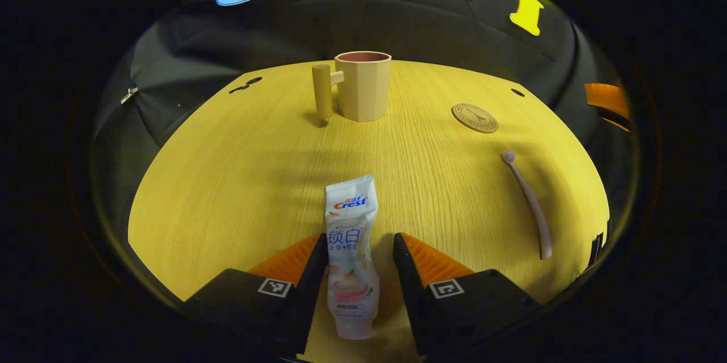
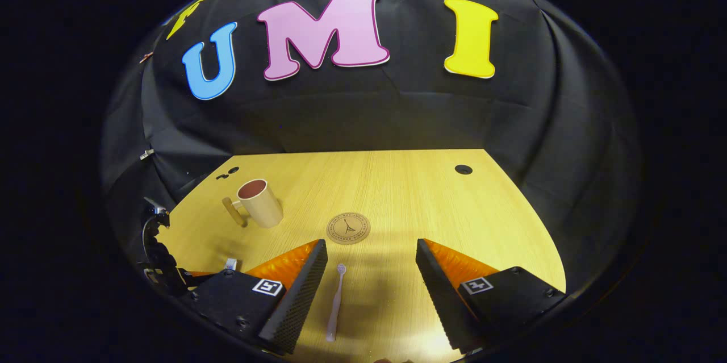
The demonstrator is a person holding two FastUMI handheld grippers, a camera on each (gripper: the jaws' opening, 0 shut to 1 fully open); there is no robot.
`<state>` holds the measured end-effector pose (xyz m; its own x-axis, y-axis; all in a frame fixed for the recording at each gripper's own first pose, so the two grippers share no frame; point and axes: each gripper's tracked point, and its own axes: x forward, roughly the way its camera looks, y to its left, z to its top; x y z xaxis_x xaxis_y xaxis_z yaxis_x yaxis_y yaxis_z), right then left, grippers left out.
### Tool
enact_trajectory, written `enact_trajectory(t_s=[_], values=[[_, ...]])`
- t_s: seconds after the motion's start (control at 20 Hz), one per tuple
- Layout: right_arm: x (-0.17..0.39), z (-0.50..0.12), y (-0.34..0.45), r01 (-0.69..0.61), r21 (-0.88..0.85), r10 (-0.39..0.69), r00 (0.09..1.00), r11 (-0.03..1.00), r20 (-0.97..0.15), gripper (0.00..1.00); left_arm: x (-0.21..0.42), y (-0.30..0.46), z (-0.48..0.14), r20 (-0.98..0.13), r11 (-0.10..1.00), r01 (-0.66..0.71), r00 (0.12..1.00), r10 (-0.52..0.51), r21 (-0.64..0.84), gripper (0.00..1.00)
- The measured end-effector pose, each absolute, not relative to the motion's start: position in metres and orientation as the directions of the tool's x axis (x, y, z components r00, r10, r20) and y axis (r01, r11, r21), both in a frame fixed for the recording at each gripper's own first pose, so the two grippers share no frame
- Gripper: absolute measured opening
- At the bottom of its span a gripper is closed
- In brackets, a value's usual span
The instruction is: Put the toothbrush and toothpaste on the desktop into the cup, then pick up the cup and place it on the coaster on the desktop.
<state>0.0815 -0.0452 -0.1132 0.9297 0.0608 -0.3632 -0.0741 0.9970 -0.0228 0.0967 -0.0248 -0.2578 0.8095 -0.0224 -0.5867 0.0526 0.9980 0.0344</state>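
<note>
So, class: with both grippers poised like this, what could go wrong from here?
1. The left gripper straddles the toothpaste near its cap end; the soft tube may droop when lifted.
2. The toothbrush lies thin and flat between the open right gripper; closing may miss it.
3. The cup could tip.

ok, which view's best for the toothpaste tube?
Left gripper view: the toothpaste tube lies flat on the desktop between the open jaws of the left gripper, shown at full length with its printed face up. In the right gripper view, a small pale bit at lower left may be its end.
</note>
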Motion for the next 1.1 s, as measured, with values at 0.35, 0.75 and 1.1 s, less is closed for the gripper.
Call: enact_trajectory(t_s=[0.35,0.75,1.1], values=[[0.082,-0.139,-0.037,-0.094,-0.014,0.079,0.898,0.995,-0.433,0.96,0.099,-0.036,-0.257,-0.583,0.986,0.14,0.81,-0.059,0.095,0.34],[0.07,-0.198,-0.036,-0.103,-0.006,0.078,0.796,0.995,-0.6,0.97,0.091,-0.035,-0.251,-0.602,0.984,0.177,0.786,-0.144,-0.005,0.23],[0.071,-0.23,-0.02,-0.117,-0.007,0.081,0.727,0.993,-0.681,0.99,0.075,-0.03,-0.218,-0.529,0.985,0.157,0.831,-0.17,-0.069,0.22]])
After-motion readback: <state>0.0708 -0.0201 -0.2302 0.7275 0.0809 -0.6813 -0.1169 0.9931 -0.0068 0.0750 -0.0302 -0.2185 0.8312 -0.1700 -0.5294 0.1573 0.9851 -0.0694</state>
